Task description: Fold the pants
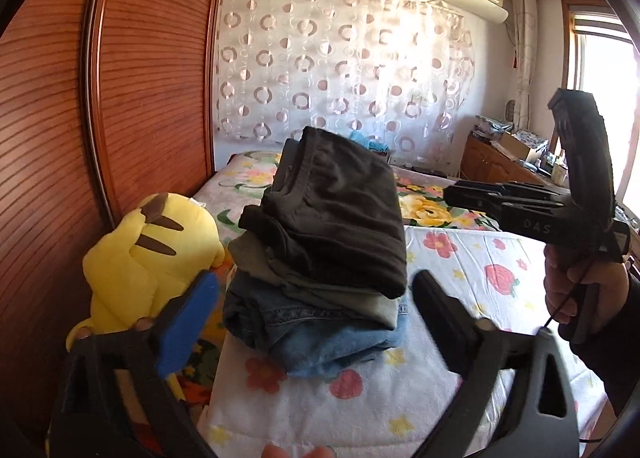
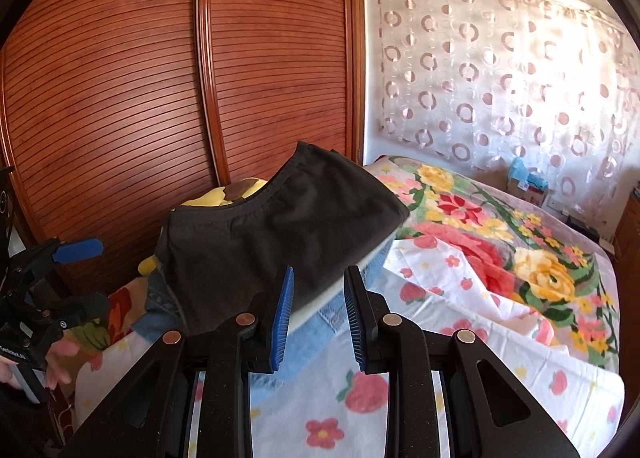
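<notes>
Folded dark pants top a stack of folded clothes on the bed, both tools clear of them.

The wooden wardrobe walls off the bed's far-left edge, and a circle-patterned curtain hangs beyond the bed's end; the floral sheet to the right of the stack lies open. The pants rest on an olive garment and folded jeans, their near edges roughly flush, with a yellow plush toy just beside the stack against the wardrobe. The left tool is released, its jaws spread wide either side of the stack and touching nothing. The right tool has its jaws apart by a narrow gap, nothing between them, just short of the pants' near edge.
</notes>
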A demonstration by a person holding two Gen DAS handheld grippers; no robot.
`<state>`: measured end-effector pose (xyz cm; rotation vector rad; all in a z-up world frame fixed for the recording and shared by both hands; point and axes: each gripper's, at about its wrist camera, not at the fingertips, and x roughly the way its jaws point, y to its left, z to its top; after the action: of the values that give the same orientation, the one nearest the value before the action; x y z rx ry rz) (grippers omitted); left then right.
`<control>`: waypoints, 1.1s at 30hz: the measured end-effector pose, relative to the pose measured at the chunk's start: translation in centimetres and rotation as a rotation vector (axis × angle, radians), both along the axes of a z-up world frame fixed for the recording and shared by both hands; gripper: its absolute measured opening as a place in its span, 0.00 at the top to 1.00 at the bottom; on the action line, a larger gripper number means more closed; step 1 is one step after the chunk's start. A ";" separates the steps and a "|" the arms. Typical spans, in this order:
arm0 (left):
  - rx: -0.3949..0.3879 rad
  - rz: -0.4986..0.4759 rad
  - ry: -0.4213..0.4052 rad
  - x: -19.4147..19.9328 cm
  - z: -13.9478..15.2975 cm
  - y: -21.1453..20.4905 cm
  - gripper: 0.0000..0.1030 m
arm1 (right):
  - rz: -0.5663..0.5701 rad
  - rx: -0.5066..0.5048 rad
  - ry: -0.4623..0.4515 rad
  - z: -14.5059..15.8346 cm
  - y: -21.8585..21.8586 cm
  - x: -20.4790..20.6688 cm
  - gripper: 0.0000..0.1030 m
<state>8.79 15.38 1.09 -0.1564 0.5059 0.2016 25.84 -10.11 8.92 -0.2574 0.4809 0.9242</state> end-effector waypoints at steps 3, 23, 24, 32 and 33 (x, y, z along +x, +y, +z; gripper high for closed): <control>0.015 -0.013 0.003 -0.4 0.3 -0.8 0.00 | -0.017 0.018 -0.003 0.2 -1.4 -1.2 0.71; 0.065 -0.165 0.031 -2.7 -0.3 -8.9 0.00 | -0.246 0.065 0.003 -0.4 -10.2 -10.4 0.42; 0.064 -0.173 0.031 -2.8 -0.2 -9.4 0.00 | -0.264 0.065 0.000 -0.4 -10.7 -10.9 0.40; 0.051 -0.202 0.017 -3.0 1.1 -12.3 0.00 | -0.396 0.100 -0.027 0.4 -14.4 -15.1 0.25; 0.052 -0.210 0.013 -3.0 1.2 -12.7 0.00 | -0.405 0.101 -0.029 0.5 -14.3 -15.2 0.25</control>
<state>5.78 2.67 2.32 -0.0504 0.5259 0.0110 10.65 -24.43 9.39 -0.0759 0.4374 0.5466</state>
